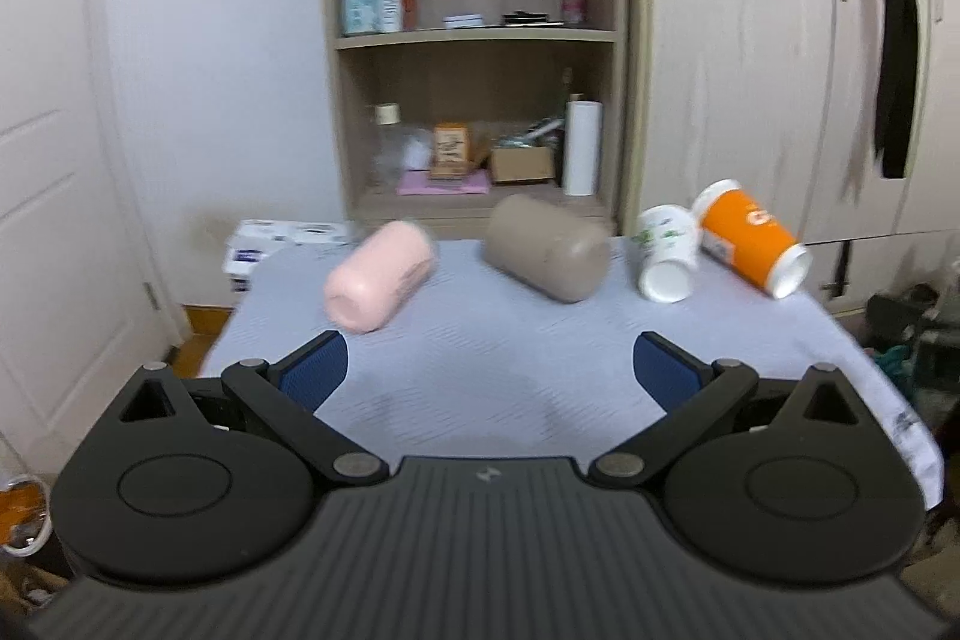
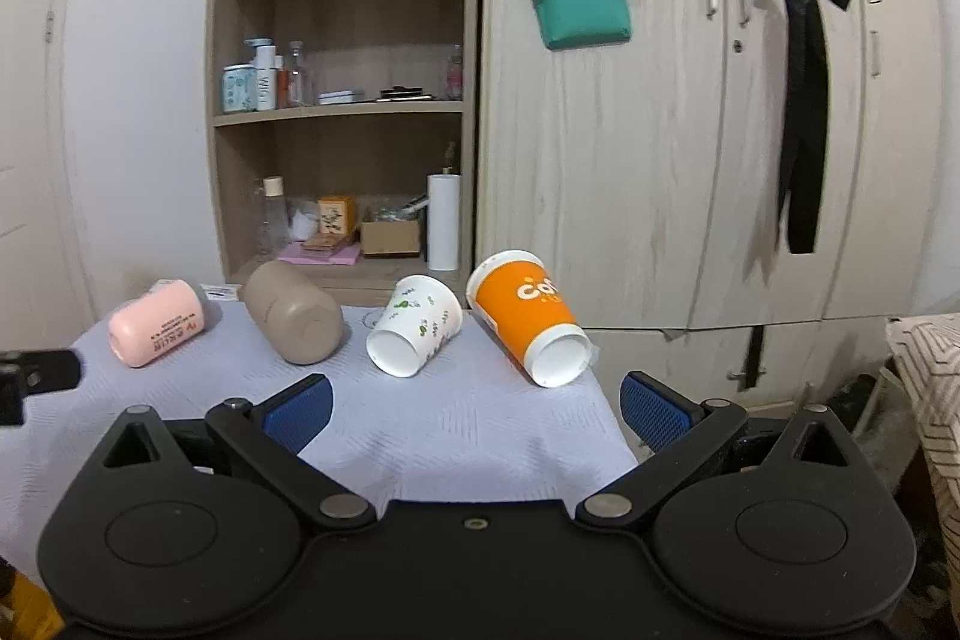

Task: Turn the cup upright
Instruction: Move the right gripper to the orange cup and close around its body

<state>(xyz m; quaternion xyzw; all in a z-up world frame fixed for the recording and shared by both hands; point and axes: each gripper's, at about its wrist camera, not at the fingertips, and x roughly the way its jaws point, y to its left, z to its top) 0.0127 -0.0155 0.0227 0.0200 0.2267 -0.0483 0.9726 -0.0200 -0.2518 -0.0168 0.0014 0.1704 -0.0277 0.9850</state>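
Four cups lie on their sides in a row on a table covered with a pale blue cloth [image 1: 510, 376]: a pink cup [image 1: 379, 275] [image 2: 157, 330], a taupe cup [image 1: 547, 248] [image 2: 294, 311], a white cup with green print [image 1: 666, 252] [image 2: 414, 323] and an orange cup [image 1: 751, 244] [image 2: 528, 322]. My left gripper [image 1: 491, 370] is open and empty, short of the pink and taupe cups. My right gripper [image 2: 477, 409] is open and empty, short of the white and orange cups. The left gripper's tip [image 2: 36, 376] shows at the far left of the right wrist view.
A wooden shelf unit [image 2: 342, 112] with bottles, boxes and a paper roll stands behind the table. A wardrobe [image 2: 720, 130] with a green pouch and a black ribbon is at the right. A white door [image 1: 54, 196] is at the left. The table's right edge drops off beside the orange cup.
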